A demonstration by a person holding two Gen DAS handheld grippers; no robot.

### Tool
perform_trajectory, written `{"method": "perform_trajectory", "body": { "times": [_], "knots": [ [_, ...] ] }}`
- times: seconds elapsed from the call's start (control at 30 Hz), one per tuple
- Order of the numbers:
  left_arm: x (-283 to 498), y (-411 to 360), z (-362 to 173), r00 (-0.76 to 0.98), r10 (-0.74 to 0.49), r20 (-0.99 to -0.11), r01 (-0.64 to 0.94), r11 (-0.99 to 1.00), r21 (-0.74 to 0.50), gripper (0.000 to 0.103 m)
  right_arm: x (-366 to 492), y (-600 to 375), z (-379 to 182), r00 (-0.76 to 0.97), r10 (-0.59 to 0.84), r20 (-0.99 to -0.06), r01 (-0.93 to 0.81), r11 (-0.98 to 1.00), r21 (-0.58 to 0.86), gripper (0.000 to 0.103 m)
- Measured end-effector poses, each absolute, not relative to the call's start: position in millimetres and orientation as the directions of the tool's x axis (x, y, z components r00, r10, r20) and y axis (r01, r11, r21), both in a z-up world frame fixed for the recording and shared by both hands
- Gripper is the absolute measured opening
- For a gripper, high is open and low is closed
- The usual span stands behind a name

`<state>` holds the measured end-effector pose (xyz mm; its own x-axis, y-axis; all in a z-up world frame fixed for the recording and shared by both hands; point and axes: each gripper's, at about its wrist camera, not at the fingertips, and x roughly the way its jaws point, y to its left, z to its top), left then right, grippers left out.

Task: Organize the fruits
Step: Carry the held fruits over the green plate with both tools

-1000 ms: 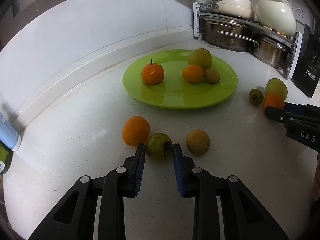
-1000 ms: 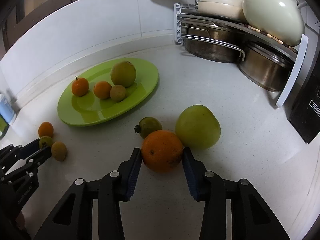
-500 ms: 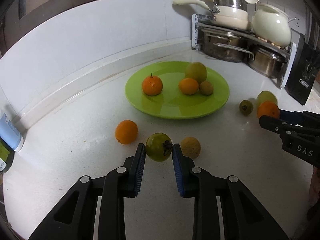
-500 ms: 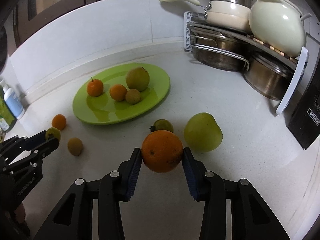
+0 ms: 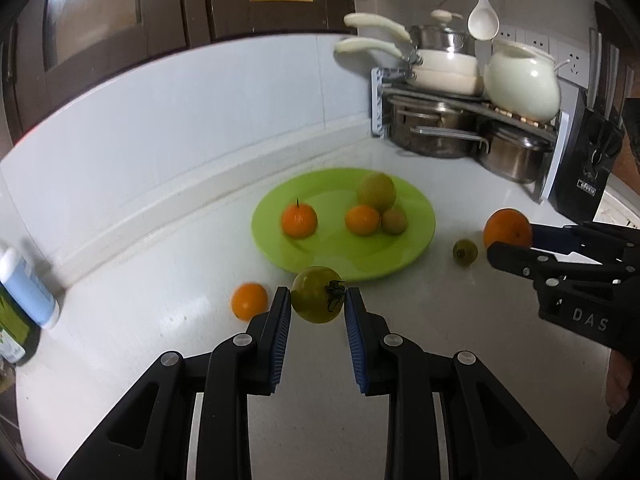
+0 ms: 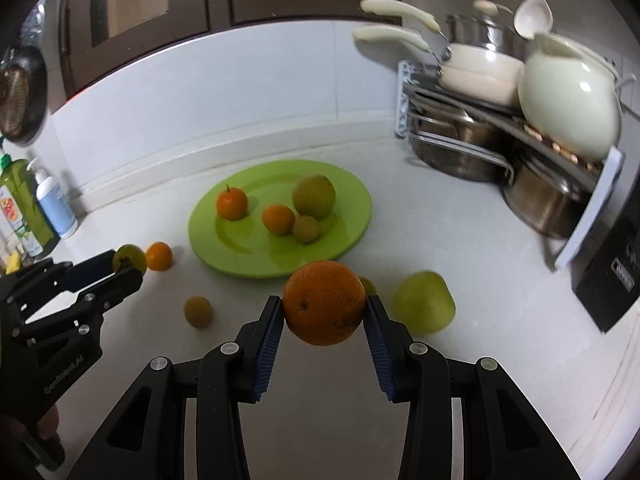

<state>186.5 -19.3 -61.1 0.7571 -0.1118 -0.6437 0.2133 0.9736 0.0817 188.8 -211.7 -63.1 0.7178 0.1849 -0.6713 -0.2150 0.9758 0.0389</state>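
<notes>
My left gripper (image 5: 317,308) is shut on a small green tomato (image 5: 317,300) and holds it above the counter, in front of the green plate (image 5: 416,240). My right gripper (image 6: 323,312) is shut on a large orange (image 6: 324,302), also lifted. The plate (image 6: 352,216) holds a stemmed tangerine (image 6: 232,202), a small orange (image 6: 278,219), a yellow-green pear (image 6: 313,196) and a brown fruit (image 6: 306,229). On the counter lie a small orange (image 5: 249,301), a brown fruit (image 6: 197,311), a green pear (image 6: 424,307) and a small green tomato (image 5: 465,251).
A rack with steel pots (image 5: 440,128), cream pans and a cream pot (image 5: 520,80) stands at the back right. A black knife block (image 5: 580,172) is beside it. Bottles (image 6: 52,204) stand at the far left by the wall.
Both grippers have risen from the counter with their fruit still held. The counter and plate now look farther below.
</notes>
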Motion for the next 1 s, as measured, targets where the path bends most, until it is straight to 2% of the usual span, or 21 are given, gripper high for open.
{"method": "perform_trajectory", "body": {
  "times": [0.6,0.8,1.0],
  "knots": [
    [224,-13,-19,0.821,-0.142,-0.552,0.239,0.965,0.107,0.028,235,-181,-21,0.765,0.252,-0.593,-0.321,0.947,-0.012,0.042],
    [253,-11,-7,0.821,-0.157,-0.55,0.257,0.96,0.111,0.028,270,-171,-13,0.747,0.276,-0.605,-0.342,0.94,0.006,0.042],
    [287,-13,2,0.789,-0.21,-0.577,0.296,0.954,0.058,0.028,307,-158,-10,0.707,0.308,-0.637,-0.368,0.929,0.041,0.042]
  ]
}}
